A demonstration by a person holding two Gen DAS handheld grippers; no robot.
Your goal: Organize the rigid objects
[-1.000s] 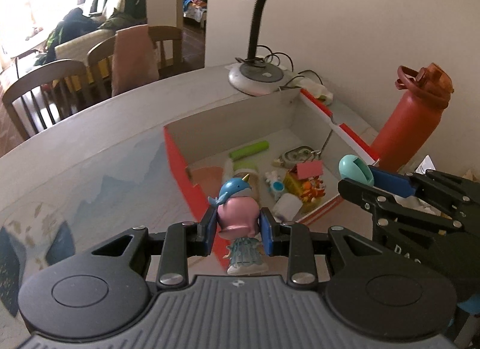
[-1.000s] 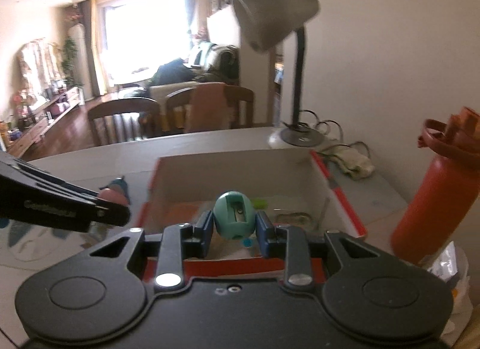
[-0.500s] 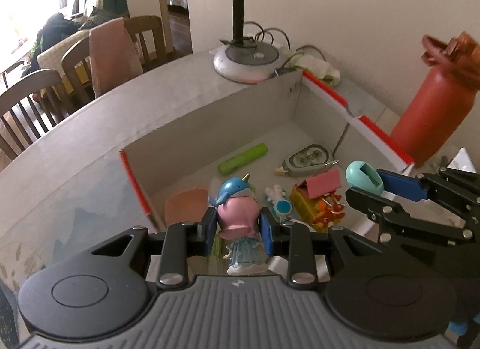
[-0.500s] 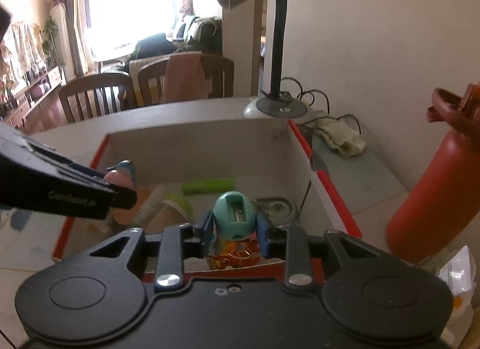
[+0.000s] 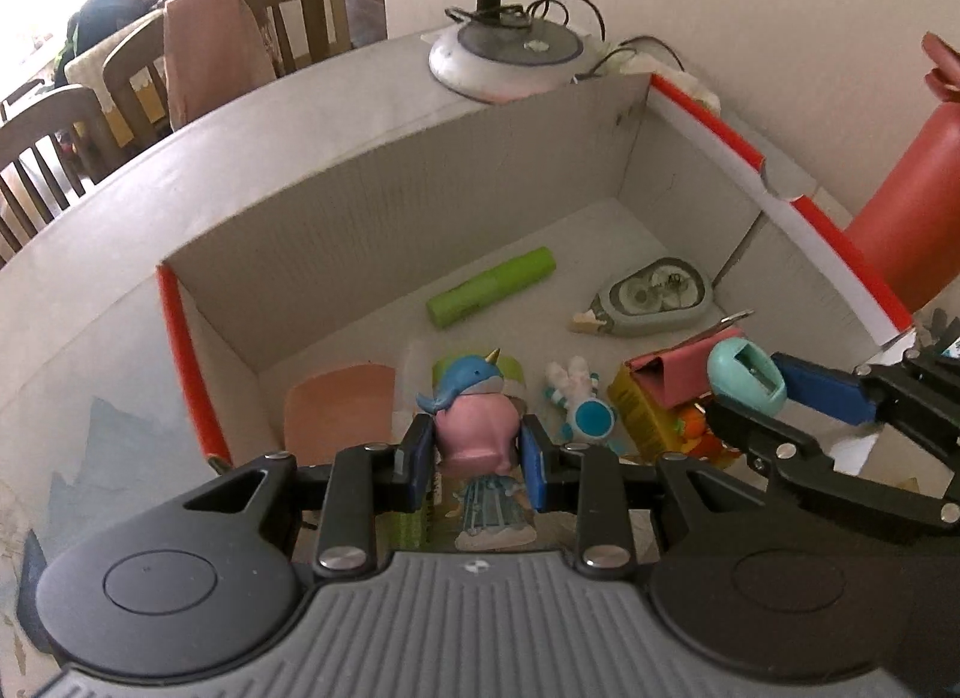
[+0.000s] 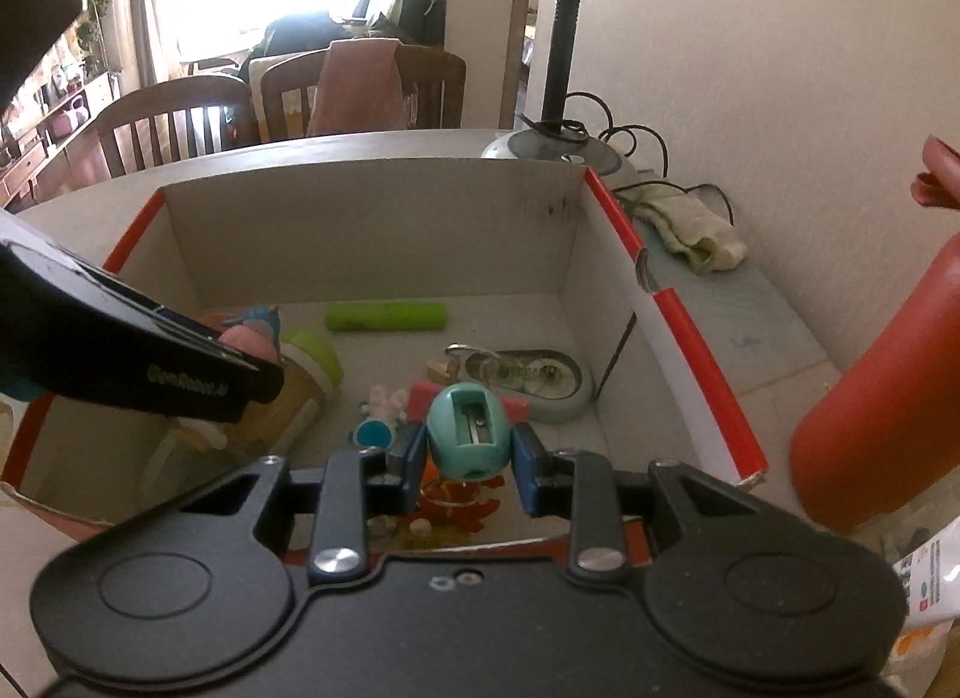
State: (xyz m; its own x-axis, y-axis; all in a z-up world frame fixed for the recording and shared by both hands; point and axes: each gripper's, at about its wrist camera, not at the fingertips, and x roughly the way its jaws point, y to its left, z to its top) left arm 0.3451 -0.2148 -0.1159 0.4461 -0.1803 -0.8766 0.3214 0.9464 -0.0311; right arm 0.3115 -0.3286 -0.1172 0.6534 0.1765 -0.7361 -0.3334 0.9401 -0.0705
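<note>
The left gripper has its blue pads clamped on the pink body of a figurine with a blue whale-like head (a small gold horn on top), low in the centre of the left wrist frame and held over the near end of the box. The right gripper is clamped on a teal sharpener, blade slot facing the camera, in the lower middle of its own frame; the same sharpener shows at the right of the left wrist frame, also over the box.

On the box floor, beyond the jaws, lie a green tube near the centre, a grey correction tape to its right, a small white and blue toy just right of the figurine, and a yellow carton with a pink lid partly behind the sharpener. A peach card lies at the lower left of the floor.

A lamp base sits behind the box at the top of the frame, with a red bottle at the right edge and chairs in the upper left.
</note>
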